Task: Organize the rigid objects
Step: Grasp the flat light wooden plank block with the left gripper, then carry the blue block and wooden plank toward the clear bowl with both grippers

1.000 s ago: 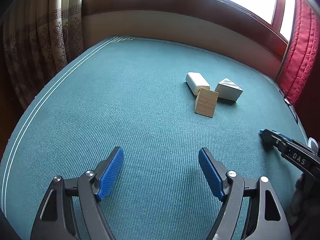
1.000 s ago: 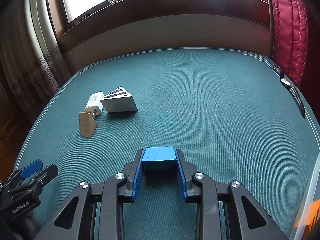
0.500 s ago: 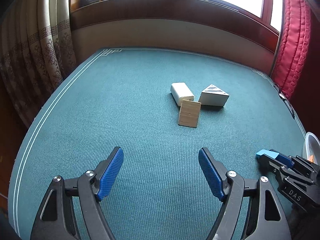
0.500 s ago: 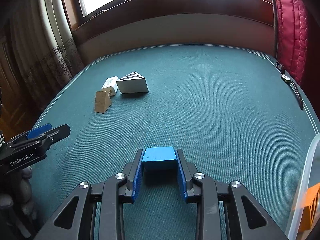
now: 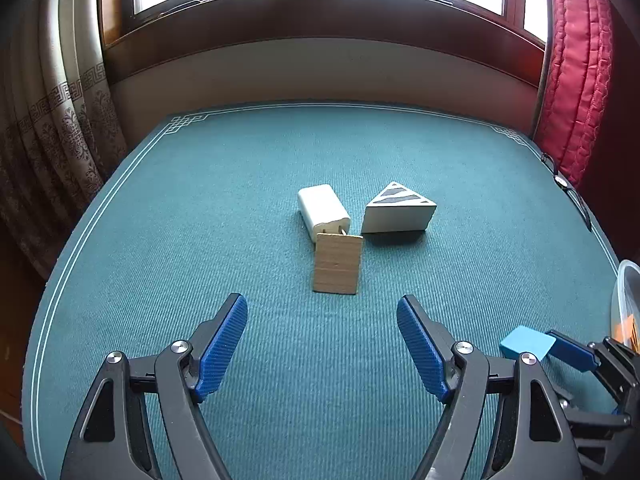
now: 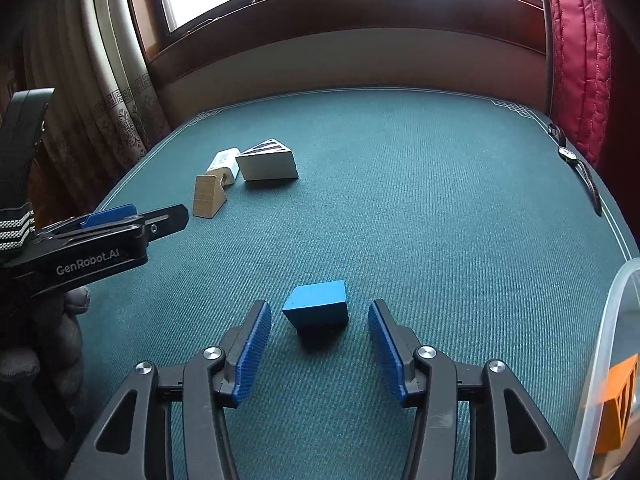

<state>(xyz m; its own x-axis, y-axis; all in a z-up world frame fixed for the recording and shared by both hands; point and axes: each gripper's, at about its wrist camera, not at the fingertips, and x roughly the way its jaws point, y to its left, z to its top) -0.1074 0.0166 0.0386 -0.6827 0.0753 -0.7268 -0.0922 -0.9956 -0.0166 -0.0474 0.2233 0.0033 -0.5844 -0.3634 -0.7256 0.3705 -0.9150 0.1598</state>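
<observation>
right gripper [image 6: 320,344] jaws opening, small blue rigid block [image 6: 316,307] loose between them on green desk [image 6: 400,200]; probably light, grip its flat sides; left gripper [image 5: 322,344] open, empty

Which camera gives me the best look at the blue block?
The right wrist view: the blue block sits whole on the green cloth between the opening right tongs, touched by neither pad. The left wrist view shows only its top at the right edge, partly hidden behind the left tongs.
</observation>
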